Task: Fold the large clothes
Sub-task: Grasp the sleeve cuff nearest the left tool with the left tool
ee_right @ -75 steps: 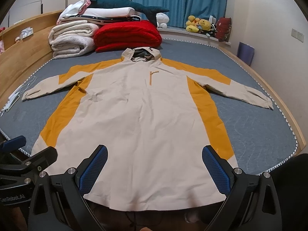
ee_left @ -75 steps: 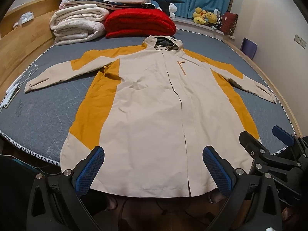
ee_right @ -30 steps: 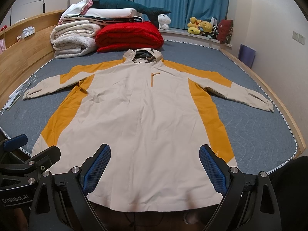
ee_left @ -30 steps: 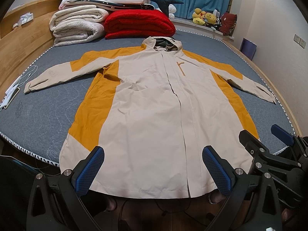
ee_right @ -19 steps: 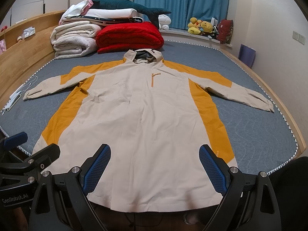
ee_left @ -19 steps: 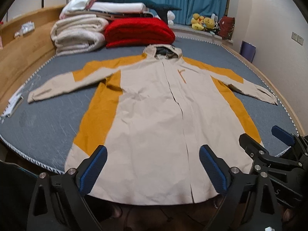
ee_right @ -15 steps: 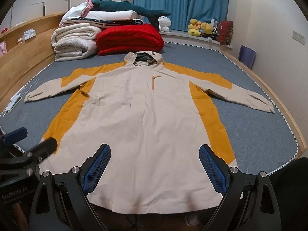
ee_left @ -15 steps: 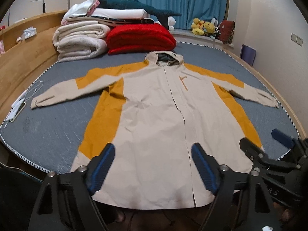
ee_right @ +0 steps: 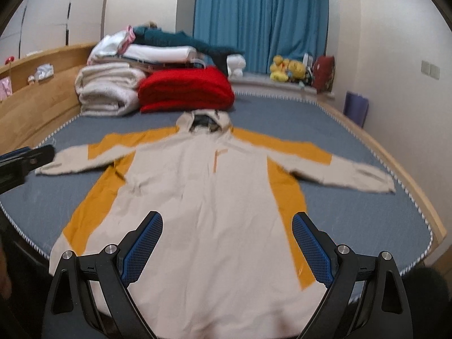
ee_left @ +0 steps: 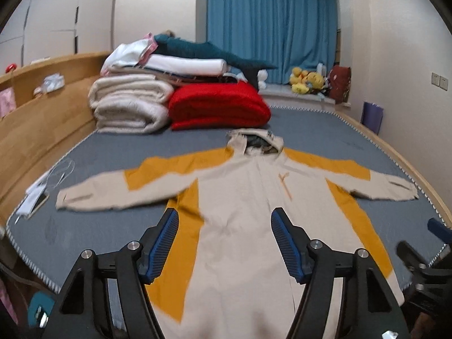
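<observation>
Lying fully spread across frame centre, hooded jacket (ee_left: 254, 212) with no fold begun. Left gripper (ee_left: 224, 243) closing on nothing; right gripper (ee_right: 227, 248) gaping empty.

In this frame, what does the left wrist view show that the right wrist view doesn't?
Only the left wrist view shows the white phone and cable on the grey mattress by the wooden bed frame, and the left claw, nothing between its closing jaws. Only the right wrist view shows the right claw wide open. Both show the beige-and-mustard hooded jacket spread flat and the folded red blanket.
</observation>
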`<state>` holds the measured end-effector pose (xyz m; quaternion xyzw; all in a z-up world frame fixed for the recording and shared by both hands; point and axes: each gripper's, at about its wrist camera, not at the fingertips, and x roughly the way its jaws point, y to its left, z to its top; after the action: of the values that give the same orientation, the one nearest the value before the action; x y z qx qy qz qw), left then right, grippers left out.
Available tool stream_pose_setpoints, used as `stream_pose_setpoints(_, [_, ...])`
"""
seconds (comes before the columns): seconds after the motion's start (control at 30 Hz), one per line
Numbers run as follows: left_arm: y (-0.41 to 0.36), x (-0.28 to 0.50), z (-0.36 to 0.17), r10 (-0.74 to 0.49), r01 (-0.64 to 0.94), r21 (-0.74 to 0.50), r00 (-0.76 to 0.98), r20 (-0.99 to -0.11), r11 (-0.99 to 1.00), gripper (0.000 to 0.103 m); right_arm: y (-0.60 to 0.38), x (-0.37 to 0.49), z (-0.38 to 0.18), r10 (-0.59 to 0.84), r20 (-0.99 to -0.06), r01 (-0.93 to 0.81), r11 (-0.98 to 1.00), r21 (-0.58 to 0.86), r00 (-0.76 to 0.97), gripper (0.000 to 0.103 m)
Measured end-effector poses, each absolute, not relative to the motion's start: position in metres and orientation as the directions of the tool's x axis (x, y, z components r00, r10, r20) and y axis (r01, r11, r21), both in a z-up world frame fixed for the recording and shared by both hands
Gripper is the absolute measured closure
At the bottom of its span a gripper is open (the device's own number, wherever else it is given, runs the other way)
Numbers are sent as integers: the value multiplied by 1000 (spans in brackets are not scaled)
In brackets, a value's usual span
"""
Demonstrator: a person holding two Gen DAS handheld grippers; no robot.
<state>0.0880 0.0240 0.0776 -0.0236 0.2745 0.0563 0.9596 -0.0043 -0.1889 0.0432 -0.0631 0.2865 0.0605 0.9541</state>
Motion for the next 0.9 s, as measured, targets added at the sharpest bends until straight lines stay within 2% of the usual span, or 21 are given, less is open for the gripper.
stream_pose_setpoints(0.1, [30, 120, 85, 91, -91, 22, 878, -470, 996, 40, -193, 19, 60, 104, -533, -174, 981, -82, 840, 10])
stream_pose_setpoints(0.2, [35, 157, 85, 67, -43, 63, 887, -457, 997, 41, -190, 54, 79, 112, -501, -193, 975, -112, 858, 10])
stream_pose_setpoints(0.37, [54, 226, 64, 43, 4, 91, 859, -511, 996, 45, -189, 126, 100, 117, -481, -191, 976, -108, 869, 10])
stream_pose_setpoints(0.53, [84, 280, 29, 92, -56, 79, 809, -580, 995, 46, -176, 205, 105, 113, -474, -200, 970, -138, 873, 10])
stream_pose_setpoints(0.73, [134, 314, -21, 159, -156, 64, 736, -658, 986, 62, -172, 263, 70, 130, -503, -219, 968, -122, 854, 10])
stream_pose_setpoints(0.83, [163, 322, -37, 189, -213, 54, 686, -703, 975, 74, -176, 286, 44, 139, -582, -219, 973, -68, 801, 10])
stream_pose_setpoints(0.9, [183, 327, -41, 191, -239, 35, 670, -717, 970, 76, -178, 299, 32, 160, -615, -219, 976, -21, 772, 10])
